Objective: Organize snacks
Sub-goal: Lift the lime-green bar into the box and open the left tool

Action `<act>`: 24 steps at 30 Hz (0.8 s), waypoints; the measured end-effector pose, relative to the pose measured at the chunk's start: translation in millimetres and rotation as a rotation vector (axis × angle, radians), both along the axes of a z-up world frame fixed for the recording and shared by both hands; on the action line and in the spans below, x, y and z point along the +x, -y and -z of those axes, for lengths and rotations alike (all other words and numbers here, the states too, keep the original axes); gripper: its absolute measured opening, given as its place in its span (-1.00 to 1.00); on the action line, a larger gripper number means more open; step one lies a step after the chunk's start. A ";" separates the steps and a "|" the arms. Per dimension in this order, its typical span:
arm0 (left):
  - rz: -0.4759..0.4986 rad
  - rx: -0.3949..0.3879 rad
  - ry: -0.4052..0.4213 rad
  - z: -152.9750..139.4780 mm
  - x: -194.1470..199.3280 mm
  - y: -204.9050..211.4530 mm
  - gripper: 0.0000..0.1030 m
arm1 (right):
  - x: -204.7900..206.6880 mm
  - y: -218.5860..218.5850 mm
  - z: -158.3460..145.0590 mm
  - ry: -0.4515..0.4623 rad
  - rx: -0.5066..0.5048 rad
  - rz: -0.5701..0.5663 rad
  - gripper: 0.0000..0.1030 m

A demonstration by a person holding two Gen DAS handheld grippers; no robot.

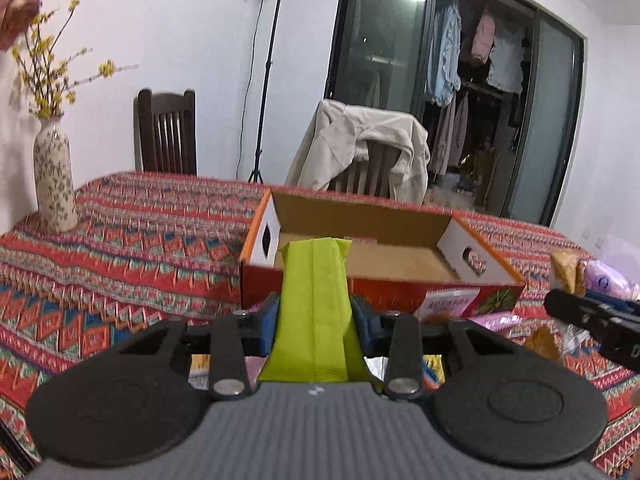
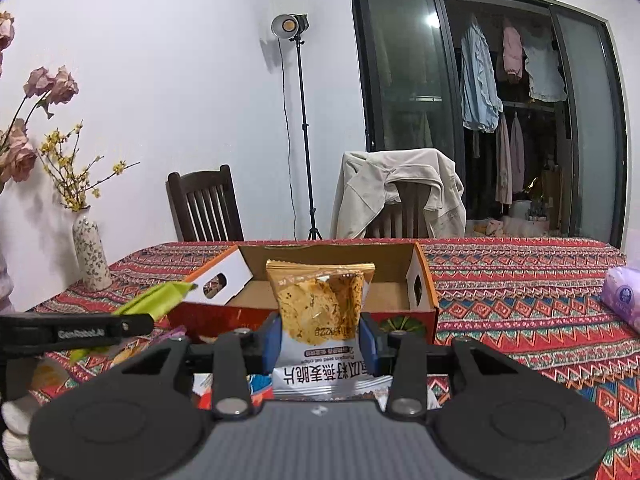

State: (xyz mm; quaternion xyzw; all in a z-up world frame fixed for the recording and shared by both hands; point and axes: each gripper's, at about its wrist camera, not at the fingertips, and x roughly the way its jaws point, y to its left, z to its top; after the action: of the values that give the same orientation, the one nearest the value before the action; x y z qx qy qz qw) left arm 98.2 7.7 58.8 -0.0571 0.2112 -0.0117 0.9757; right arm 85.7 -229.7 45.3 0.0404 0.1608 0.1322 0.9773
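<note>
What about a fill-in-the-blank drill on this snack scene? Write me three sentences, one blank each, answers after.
1. The left gripper is shut on a snack packet whose colour is ____.
2. The right gripper is shut on the oat crisp packet, in front of an open cardboard ____.
3. On the table's left side stands a patterned vase holding ____ flowers.

Missing words: green; box; yellow
</note>
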 end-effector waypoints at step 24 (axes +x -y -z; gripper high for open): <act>-0.028 0.046 0.055 -58.3 121.6 26.7 -0.25 | 131.0 1.1 -45.1 0.022 -0.023 0.017 -0.24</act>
State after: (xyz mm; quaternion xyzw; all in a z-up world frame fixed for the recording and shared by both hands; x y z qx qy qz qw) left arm 219.8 -19.0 117.1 -0.0371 0.1836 0.0051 0.9823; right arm 216.7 -230.8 90.4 0.0289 0.1512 0.1223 0.9805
